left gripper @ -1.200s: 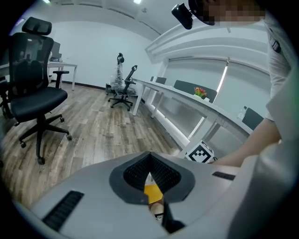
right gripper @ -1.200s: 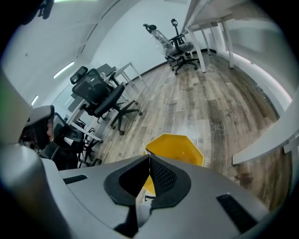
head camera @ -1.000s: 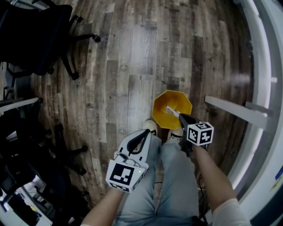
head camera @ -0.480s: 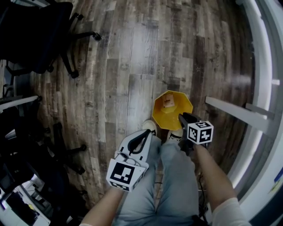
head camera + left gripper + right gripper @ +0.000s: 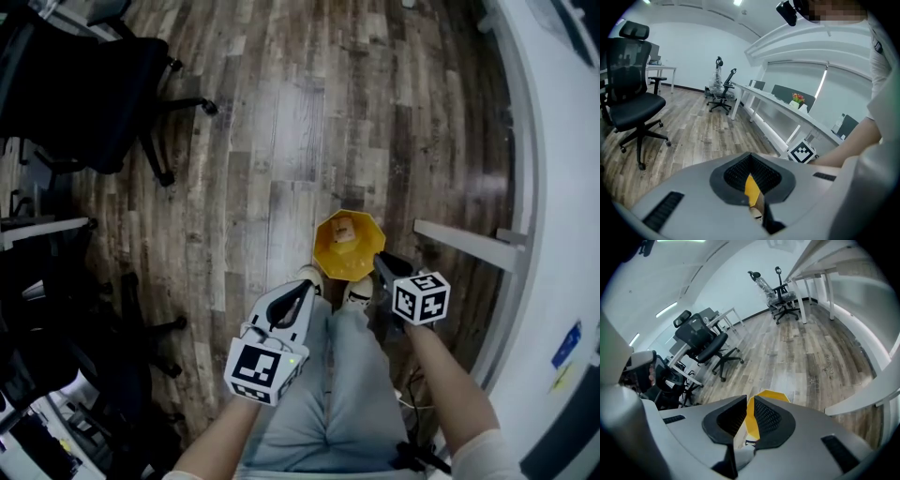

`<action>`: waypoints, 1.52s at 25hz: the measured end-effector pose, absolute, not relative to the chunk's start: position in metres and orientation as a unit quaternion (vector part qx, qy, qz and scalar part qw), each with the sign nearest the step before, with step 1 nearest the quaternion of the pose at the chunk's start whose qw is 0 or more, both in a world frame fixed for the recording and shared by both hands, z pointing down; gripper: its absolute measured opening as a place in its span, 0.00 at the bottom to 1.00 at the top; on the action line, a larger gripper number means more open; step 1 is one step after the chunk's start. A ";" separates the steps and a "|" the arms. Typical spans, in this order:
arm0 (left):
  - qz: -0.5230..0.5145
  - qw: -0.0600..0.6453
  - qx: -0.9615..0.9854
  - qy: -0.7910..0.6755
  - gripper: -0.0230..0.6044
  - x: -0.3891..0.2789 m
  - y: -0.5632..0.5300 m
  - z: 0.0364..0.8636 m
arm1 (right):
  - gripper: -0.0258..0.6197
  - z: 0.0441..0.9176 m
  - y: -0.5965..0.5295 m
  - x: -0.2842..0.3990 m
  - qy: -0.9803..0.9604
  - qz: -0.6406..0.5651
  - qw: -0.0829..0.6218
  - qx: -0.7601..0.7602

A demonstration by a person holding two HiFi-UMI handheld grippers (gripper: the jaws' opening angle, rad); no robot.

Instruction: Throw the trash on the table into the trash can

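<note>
While the crumpled tan trash scrap (image 5: 344, 226) sits inside the yellow octagonal trash can (image 5: 322, 255), just ahead of the nearer right gripper (image 5: 379, 260), that gripper's empty jaws have just been closing to a slit, and the left gripper (image 5: 306, 284) is closed and empty.

Below you, a wood-plank floor (image 5: 309, 112) runs along the long white desk (image 5: 562, 141); a black office chair (image 5: 80, 80) stands well apart from that desk.

I stand on a wood-plank floor (image 5: 300, 112). A yellow trash can (image 5: 328, 258) sits on it just beyond my shoes (image 5: 312, 277), with black office chairs (image 5: 94, 84) to the left.
</note>
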State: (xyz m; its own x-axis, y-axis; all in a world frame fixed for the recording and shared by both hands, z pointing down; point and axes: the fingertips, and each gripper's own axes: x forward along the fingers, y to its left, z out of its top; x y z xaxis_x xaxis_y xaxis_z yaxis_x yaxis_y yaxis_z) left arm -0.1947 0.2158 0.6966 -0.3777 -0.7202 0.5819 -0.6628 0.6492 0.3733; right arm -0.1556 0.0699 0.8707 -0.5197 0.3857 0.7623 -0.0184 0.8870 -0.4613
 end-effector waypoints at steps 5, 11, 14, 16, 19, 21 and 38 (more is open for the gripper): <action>-0.033 0.360 0.421 -0.832 0.04 -0.190 0.219 0.637 | 0.11 0.774 0.068 -0.153 -0.864 0.180 0.450 -0.137; -0.038 0.345 0.414 -0.841 0.04 -0.190 0.223 0.563 | 0.10 0.658 0.061 -0.145 -0.880 0.174 0.418 -0.146; -0.040 0.334 0.416 -0.845 0.04 -0.187 0.220 0.532 | 0.09 0.602 0.057 -0.142 -0.891 0.180 0.393 -0.140; -0.043 0.328 0.419 -0.846 0.04 -0.189 0.218 0.512 | 0.09 0.568 0.057 -0.145 -0.900 0.175 0.375 -0.136; -0.047 0.331 0.424 -0.842 0.04 -0.183 0.215 0.486 | 0.09 0.525 0.058 -0.141 -0.911 0.172 0.352 -0.132; -0.043 0.333 0.430 -0.838 0.04 -0.176 0.211 0.471 | 0.09 0.504 0.058 -0.137 -0.915 0.176 0.342 -0.127; -0.017 0.290 0.481 -0.827 0.04 -0.177 0.155 0.408 | 0.09 0.421 0.040 -0.133 -0.944 0.140 0.280 -0.102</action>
State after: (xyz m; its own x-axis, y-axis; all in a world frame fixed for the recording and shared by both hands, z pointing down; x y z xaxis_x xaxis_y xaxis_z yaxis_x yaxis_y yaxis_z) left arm -0.1769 0.1554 0.4077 -0.3683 -0.8056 0.4641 -0.7859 0.5365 0.3076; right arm -0.1333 0.0402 0.4213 -0.8221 0.2718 0.5002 0.1145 0.9396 -0.3224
